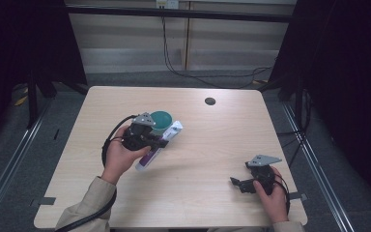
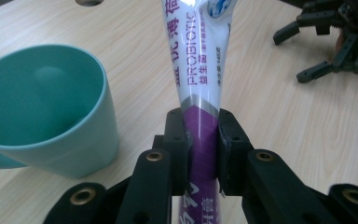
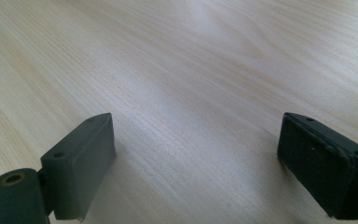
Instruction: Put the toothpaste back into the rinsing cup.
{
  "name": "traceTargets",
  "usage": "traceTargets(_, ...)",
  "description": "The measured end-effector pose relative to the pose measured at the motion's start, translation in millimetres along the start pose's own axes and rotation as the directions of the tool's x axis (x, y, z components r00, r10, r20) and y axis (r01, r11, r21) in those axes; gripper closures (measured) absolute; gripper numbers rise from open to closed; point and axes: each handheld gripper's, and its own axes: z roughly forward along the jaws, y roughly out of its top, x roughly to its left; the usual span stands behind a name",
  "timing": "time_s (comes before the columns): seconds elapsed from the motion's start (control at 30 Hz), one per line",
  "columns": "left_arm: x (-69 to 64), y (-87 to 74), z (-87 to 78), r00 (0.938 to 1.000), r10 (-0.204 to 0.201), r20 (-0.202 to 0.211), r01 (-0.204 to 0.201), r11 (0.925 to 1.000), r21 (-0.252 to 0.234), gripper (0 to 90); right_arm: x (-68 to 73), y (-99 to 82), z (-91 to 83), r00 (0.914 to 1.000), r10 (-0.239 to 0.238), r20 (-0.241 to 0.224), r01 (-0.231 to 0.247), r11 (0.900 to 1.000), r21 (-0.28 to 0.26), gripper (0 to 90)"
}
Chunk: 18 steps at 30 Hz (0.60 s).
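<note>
The left gripper [image 1: 163,142] is pinching a tube [image 1: 158,145] of toothpaste near the middle of the table [image 1: 207,145]. In the left gripper view its two black jaws are pressing on the purple part of the tube [image 2: 200,93] from both sides, and the white part with purple letters is sticking out past them. In the high view the tube is pointing up and to the right, with its far end just beside a cup [image 1: 161,119]. The cup is teal and is standing upright on the table, right behind the left gripper. In the left gripper view the cup [image 2: 42,121] is sitting to the left of the tube, close to it but not touching it, and its open top is showing. The left hand [image 1: 121,155] is holding the gripper from the near side, and a black cable is looping out from it. The right gripper [image 1: 235,182] is sitting low by the right front corner of the table, well apart from the tube and the cup. The right hand [image 1: 270,195] is holding it. In the right gripper view its jaws are spread wide over bare wood, with nothing between them. A small dark hole [image 1: 210,101] is showing in the table near the far edge.
</note>
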Motion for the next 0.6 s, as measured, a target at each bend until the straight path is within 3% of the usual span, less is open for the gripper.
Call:
traceTargets(0.4,4.2,5.9,-6.8,0.9986,-0.033,-0.041,0.028,0.9938,-0.108,77.4,0.0,0.0,-0.1,1.0000,0.000,0.001,0.000,1.0000,0.001,10.5)
traceTargets(0.6,6.3,8.7,-8.1,0.9976,-0.042,-0.056,0.034,0.9910,-0.130,77.4,0.0,0.0,0.0,1.0000,0.000,-0.001,0.000,1.0000,0.000,10.5)
